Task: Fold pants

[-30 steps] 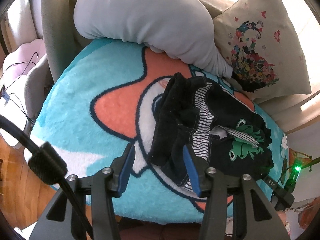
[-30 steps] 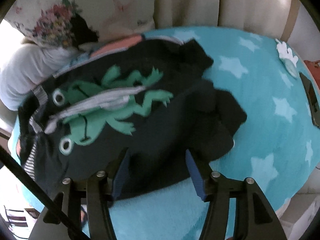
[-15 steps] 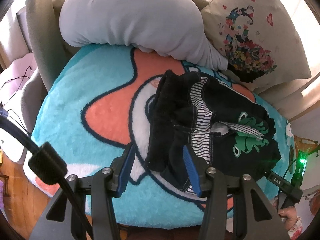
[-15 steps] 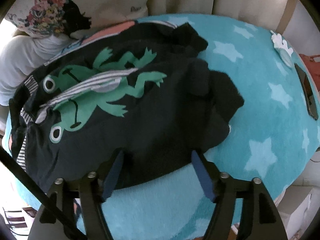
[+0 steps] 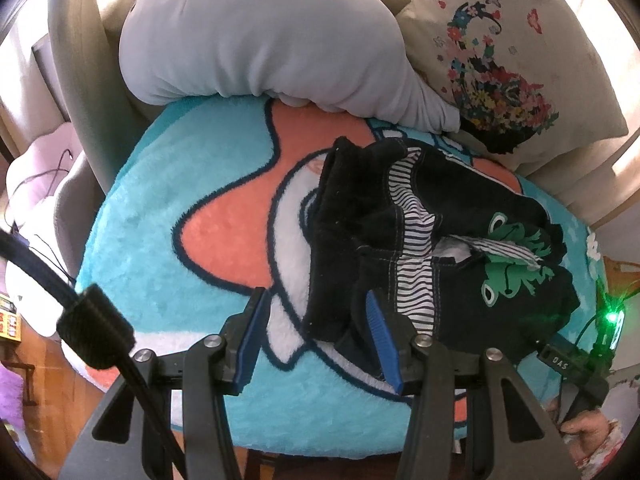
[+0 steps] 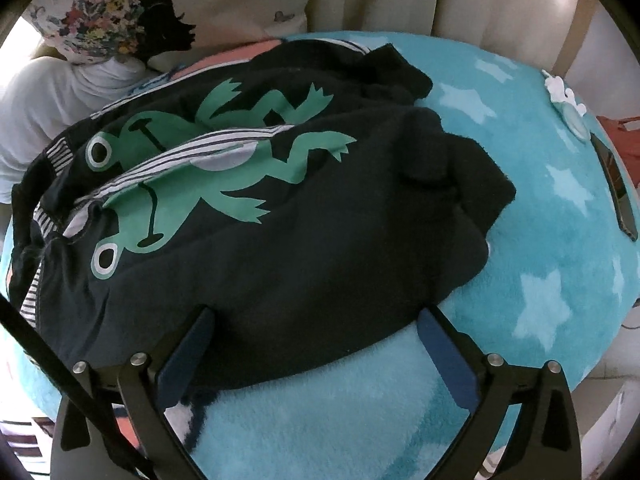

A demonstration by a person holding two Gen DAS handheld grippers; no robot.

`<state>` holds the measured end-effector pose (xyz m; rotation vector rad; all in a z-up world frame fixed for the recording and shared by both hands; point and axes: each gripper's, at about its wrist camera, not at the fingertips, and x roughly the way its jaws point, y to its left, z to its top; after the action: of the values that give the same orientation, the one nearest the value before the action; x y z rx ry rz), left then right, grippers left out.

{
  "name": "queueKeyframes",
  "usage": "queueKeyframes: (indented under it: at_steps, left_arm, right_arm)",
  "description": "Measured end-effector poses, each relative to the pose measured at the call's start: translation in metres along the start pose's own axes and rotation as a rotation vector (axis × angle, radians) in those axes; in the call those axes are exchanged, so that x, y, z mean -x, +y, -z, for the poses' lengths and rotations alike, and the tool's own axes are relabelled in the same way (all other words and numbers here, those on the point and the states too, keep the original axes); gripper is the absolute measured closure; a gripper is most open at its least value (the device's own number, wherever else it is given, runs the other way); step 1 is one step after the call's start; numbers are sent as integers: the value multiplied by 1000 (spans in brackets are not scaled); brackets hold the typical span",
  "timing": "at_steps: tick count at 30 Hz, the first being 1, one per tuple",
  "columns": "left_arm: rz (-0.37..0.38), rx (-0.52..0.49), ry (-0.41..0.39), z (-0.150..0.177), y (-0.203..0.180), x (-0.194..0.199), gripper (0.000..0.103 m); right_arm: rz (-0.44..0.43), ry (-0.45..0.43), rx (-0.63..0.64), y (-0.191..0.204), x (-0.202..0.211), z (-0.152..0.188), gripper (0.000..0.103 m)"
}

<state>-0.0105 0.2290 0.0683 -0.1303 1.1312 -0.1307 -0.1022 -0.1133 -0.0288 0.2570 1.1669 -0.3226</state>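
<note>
Small black pants (image 5: pixel 440 240) with green frog prints and striped lining lie crumpled on a turquoise plush blanket (image 5: pixel 180 184). In the right wrist view the pants (image 6: pixel 280 240) fill the middle, frogs at the left. My left gripper (image 5: pixel 316 340) is open at the near waist end of the pants, its right finger against the cloth. My right gripper (image 6: pixel 316 344) is wide open, its jaws on either side of the near edge of the pants, holding nothing. The right gripper's handle shows in the left wrist view (image 5: pixel 576 364).
A grey plush cushion (image 5: pixel 260 40) and a floral pillow (image 5: pixel 500 60) lie behind the pants. The blanket (image 6: pixel 540 200) drops off at its rounded edges. A dark flat device (image 6: pixel 616 188) lies at its right edge. Wooden floor (image 5: pixel 36 364) is at the left.
The right gripper's jaws have opened wider and it has drawn closer over the pants' near edge. The left gripper has pulled back slightly, still open. The pants have not moved.
</note>
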Motion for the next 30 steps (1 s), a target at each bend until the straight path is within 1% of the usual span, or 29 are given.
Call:
queueKeyframes:
  at_steps: [2,4,6,7,9,14,18,25,30]
  left_arm:
    - [-8,-8,0,1,-1,0,54]
    - [-12,-14,5,1,-3,-1,54]
    - [-23,-25,8,1,-5,0,54]
    - [-25,-30,9,1,-6,0,54]
    - [-29,-40,9,1,-8,1,54]
    - [-34,-71,17,-1,-15,-1,53]
    - [-33,-101,23,-3,-24,-4,53]
    - [-17,-136,45,-12,-46,-18,53]
    - [16,-133,72,-27,-66,-34,53]
  right_arm:
    - [-6,19,15,0,-1,-1,1]
    - [-15,61,22,0,-1,-3,1]
    - [-39,103,-4,-4,0,-8,1]
    - [-53,106,-21,-8,3,-10,3]
    - [-68,90,-51,-16,11,-11,4]
    - [-32,24,-52,-32,34,-9,4]
    - [-23,-3,-50,-42,50,-9,5]
    - [44,-57,75,-40,62,-40,5]
    - [34,-89,194,-27,61,-72,5]
